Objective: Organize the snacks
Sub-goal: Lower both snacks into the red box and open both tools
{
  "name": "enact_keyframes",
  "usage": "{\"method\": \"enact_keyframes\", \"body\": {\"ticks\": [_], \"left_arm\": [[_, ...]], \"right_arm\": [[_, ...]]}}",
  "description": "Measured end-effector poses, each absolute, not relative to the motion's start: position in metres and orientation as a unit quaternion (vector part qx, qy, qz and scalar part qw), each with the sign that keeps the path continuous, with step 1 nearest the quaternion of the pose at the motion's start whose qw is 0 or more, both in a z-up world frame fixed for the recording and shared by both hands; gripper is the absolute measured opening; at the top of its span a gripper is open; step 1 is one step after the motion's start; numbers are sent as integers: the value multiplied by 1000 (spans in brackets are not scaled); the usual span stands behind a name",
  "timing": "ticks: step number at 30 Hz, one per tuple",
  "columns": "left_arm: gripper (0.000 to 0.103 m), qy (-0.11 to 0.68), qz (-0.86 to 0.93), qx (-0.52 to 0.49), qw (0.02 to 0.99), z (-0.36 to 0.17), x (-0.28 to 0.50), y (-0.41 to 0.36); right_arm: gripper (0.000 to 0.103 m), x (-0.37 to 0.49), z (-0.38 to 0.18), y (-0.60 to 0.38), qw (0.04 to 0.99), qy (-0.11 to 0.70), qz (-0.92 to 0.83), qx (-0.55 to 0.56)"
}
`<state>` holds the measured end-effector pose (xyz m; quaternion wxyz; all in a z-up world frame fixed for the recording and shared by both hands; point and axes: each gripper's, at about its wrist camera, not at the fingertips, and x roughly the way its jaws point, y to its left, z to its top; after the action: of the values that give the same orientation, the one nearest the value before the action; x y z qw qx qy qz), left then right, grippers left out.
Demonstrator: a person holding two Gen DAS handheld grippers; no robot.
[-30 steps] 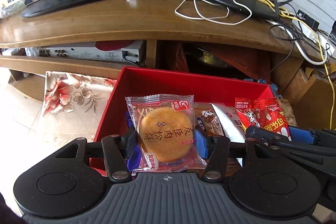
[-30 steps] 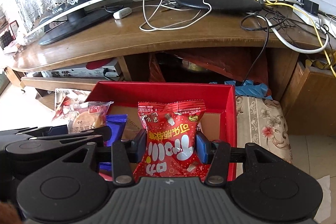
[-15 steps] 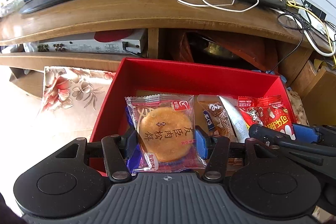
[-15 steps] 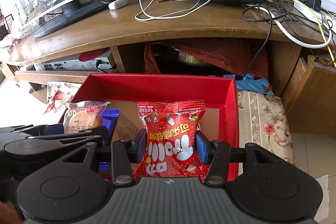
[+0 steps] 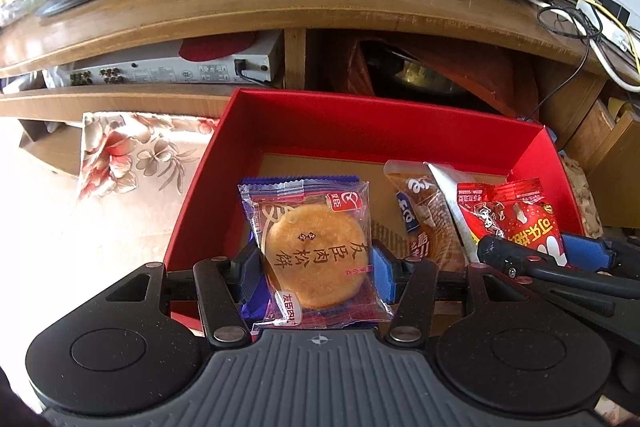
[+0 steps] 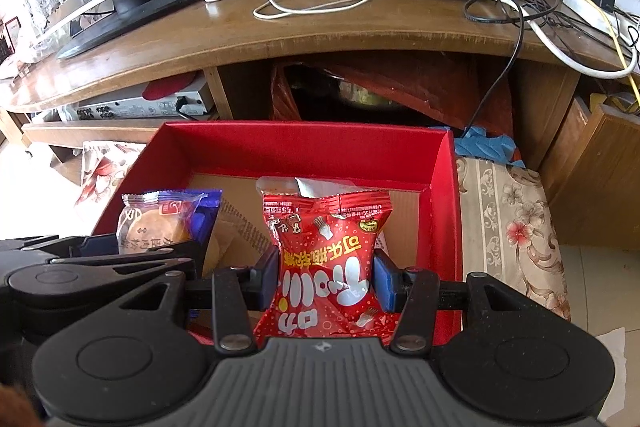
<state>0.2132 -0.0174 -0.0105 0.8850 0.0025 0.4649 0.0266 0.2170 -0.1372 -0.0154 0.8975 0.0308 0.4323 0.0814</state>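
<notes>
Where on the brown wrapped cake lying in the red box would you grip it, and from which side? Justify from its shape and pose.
The brown wrapped cake lies flat on the red box floor, long and narrow, between the held round pastry packet and the red candy bag. Probably grip across its narrow middle, coming from above; its sides are crowded by neighbours.

Both wrist cams sit just behind their own fingers, angled steeply down and forward, close over the red box [image 5: 224,163]. Left view looks from the box's left side, right view from its right. Both share the box interior and the wooden TV stand [image 6: 360,23] behind.
</notes>
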Motion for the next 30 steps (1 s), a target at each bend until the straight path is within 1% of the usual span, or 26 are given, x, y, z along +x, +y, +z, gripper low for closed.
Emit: {"method": "enact_keyframes", "body": {"ticks": [14,25,30], "left_arm": [[62,465,26,17,885,-14,211,-19],[71,456,24,10,890,-7,206,-15],[73,455,21,7,890,-5,204,-14]], "right_arm": [[48,217,-24,-138,892,444,76,27],[49,211,-20,-137,898,433,74,13],[49,207,-16,-138,901,428,73,7]]}}
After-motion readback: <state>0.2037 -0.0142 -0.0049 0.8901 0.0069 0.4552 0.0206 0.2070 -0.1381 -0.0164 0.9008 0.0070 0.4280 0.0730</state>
